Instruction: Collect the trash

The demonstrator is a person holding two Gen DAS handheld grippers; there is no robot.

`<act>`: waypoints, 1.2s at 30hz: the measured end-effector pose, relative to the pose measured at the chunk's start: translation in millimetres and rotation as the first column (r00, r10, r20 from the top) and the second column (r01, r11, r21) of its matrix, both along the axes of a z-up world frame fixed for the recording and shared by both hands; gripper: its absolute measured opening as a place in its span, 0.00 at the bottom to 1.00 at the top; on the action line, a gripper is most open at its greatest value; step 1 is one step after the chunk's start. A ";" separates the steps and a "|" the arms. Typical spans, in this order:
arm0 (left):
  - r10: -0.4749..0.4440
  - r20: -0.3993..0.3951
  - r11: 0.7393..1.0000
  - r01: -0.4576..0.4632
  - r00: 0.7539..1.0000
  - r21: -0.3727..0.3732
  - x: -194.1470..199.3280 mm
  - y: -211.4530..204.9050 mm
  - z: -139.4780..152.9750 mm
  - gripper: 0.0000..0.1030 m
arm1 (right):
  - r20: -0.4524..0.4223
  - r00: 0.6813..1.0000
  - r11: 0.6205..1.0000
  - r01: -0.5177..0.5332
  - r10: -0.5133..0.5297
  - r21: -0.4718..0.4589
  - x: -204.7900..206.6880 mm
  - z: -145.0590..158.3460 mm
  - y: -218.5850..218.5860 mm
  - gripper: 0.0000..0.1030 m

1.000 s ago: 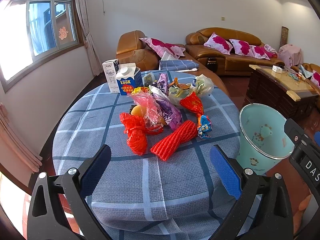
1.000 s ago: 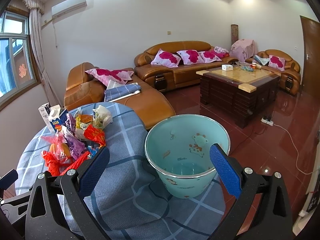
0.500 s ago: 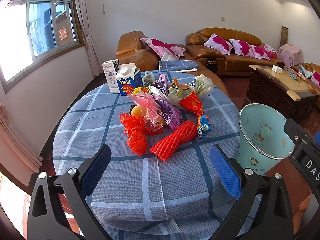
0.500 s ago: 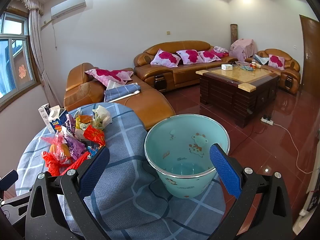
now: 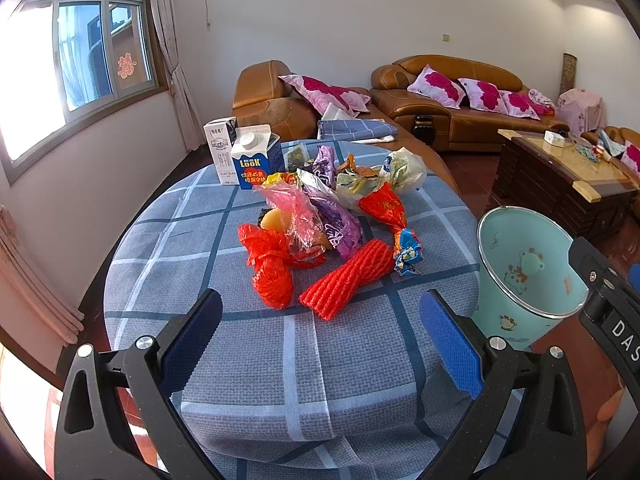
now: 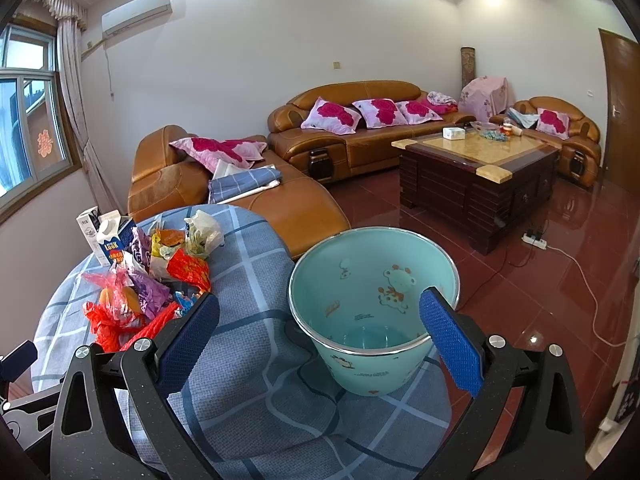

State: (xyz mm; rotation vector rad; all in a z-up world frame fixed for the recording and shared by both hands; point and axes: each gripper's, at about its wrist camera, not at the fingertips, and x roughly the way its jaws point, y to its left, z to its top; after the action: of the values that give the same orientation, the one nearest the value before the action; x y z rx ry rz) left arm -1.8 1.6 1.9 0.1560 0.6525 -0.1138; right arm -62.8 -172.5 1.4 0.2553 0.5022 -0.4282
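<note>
The left claw (image 5: 320, 340) is spread apart above the worktop (image 5: 248, 360), short of the trash (image 5: 320, 232). The right claw (image 6: 318, 338) is spread apart before the bin (image 6: 372, 376).

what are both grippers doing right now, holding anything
Left gripper: open, holding nothing, above the table.
Right gripper: open, holding nothing, in front of the bin.

Left wrist view aimed across checked tablecloth (image 5: 248, 364) at litter, right wrist view nearer mint bin (image 6: 372, 376), both shared.
</note>
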 end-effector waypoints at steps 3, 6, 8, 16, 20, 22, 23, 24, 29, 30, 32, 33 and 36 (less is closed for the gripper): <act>0.001 -0.002 1.000 -0.001 1.000 -0.003 0.0 0.4 -0.2 0.94 | -0.001 1.000 1.000 0.000 0.000 0.000 0.2 -0.4 -0.2 0.95; 0.001 -0.003 1.000 -0.001 1.000 0.000 -0.4 -0.7 -2.3 0.94 | -0.002 1.000 1.000 0.001 -0.001 0.000 -0.3 -0.8 -0.6 0.95; 0.000 -0.004 1.000 0.000 1.000 0.001 -0.8 -1.4 -4.6 0.94 | -0.002 1.000 1.000 0.000 0.000 0.001 -0.7 -0.6 -0.8 0.95; 0.002 -0.013 1.000 -0.002 1.000 -0.002 0.6 -1.1 -8.1 0.94 | -0.002 1.000 1.000 0.001 -0.001 0.000 -0.4 -0.9 -0.8 0.95; 0.004 -0.016 1.000 -0.004 1.000 -0.004 1.6 -0.5 -9.2 0.94 | -0.002 1.000 1.000 -0.004 0.004 -0.002 -0.1 -0.6 -0.3 0.95; 0.004 -0.019 1.000 -0.004 1.000 -0.004 1.5 -0.4 -10.4 0.94 | -0.003 1.000 1.000 -0.011 0.011 -0.006 0.0 -2.0 0.7 0.95; 0.005 -0.020 1.000 -0.005 1.000 -0.004 2.1 -0.1 -10.4 0.94 | -0.004 1.000 1.000 -0.014 0.014 -0.010 0.0 -2.3 1.2 0.95; 0.005 -0.020 1.000 -0.005 1.000 -0.004 2.2 -0.1 -10.4 0.94 | -0.006 1.000 1.000 -0.019 0.019 -0.014 -0.1 -2.2 1.6 0.95; -0.003 -0.039 1.000 0.003 0.999 0.002 6.5 6.6 -17.1 0.94 | -0.019 1.000 1.000 -0.019 0.018 -0.018 1.8 -7.6 0.0 0.95; -0.001 -0.039 1.000 0.001 0.999 0.007 7.5 9.6 -19.8 0.94 | -0.020 1.000 1.000 -0.017 0.017 -0.021 2.6 -8.4 -0.4 0.95; 0.003 -0.048 1.000 -0.002 0.999 0.015 10.6 17.6 -26.4 0.94 | -0.014 1.000 1.000 -0.016 0.015 -0.024 2.6 -11.1 -2.0 0.95; 0.008 -0.057 1.000 -0.007 0.998 0.014 12.8 22.1 -29.7 0.94 | -0.015 1.000 1.000 -0.019 0.018 -0.023 3.7 -12.0 -2.2 0.94; 0.031 -0.086 1.000 -0.031 0.996 0.002 20.9 37.1 -38.4 0.93 | -0.027 0.999 0.999 -0.042 0.041 -0.018 9.5 -17.6 -2.7 0.77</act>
State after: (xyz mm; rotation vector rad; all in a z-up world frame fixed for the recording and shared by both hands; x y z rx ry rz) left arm 19.1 38.7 -36.4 0.1426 0.7410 -0.0910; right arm -53.2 -175.2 -16.2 0.2211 0.5283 -0.3961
